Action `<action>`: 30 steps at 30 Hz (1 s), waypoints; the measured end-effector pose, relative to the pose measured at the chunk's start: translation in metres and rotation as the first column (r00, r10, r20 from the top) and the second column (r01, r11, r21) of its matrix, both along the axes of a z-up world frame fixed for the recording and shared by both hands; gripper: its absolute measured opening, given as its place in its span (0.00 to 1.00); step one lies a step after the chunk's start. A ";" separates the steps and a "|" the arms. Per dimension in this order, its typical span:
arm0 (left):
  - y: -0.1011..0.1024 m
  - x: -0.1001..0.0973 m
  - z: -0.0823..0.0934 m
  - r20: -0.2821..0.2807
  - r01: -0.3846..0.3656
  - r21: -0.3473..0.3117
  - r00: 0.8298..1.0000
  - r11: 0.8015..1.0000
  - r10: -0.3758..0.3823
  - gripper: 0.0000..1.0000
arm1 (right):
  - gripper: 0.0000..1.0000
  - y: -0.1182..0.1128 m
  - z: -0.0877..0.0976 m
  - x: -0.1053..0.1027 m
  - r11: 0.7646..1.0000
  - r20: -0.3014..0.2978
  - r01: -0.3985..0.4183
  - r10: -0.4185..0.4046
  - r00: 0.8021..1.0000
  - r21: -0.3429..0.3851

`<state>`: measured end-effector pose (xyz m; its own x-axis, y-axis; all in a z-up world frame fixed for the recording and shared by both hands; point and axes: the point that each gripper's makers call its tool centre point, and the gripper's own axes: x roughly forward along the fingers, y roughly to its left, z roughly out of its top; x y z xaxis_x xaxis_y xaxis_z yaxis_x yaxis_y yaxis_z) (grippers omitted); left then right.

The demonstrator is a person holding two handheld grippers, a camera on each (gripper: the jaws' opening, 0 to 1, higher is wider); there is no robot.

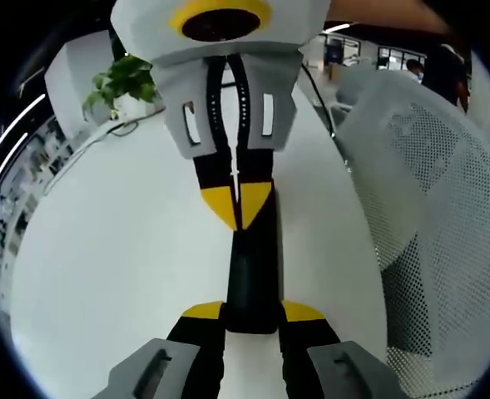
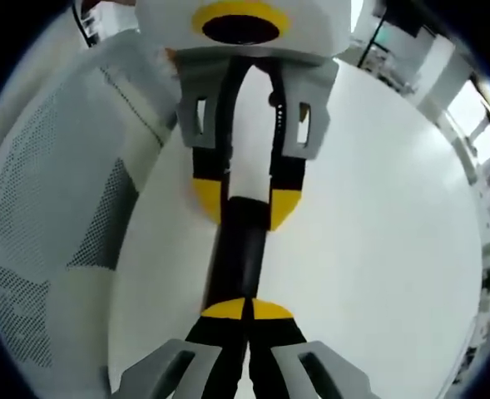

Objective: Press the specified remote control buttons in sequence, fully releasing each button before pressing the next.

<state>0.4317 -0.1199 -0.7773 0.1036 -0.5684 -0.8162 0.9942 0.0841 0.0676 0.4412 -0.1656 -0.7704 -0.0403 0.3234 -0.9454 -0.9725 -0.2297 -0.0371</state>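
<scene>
The remote control [image 1: 251,278] lies lengthwise between both grippers. The left gripper [image 1: 253,320] clamps its near end. The right gripper [image 2: 246,309], jaws together, presses its tips onto the remote's far end.

Both grippers are built alike. The left gripper [image 1: 251,317] has grey housings, each with a slotted opening, black arms, and yellow-tipped fingers [image 1: 201,312]. The right gripper [image 2: 248,309] has the same grey slotted housings, black arms and yellow finger caps. Facing it in the right gripper view, the other gripper's white body carries a yellow ring around a dark oval, with what may be a row of small holes along one black rail.
</scene>
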 end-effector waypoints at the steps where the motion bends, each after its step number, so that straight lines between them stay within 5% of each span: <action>1: 0.000 0.000 0.000 0.000 0.000 -0.001 1.000 1.000 0.000 0.24 | 0.00 0.000 0.002 0.000 1.000 -0.006 0.010 -0.010 1.000 0.012; 30: 0.000 0.000 -0.001 -0.002 0.000 0.007 1.000 1.000 0.000 0.24 | 0.00 -0.002 0.002 -0.012 1.000 -0.024 0.000 0.000 1.000 0.010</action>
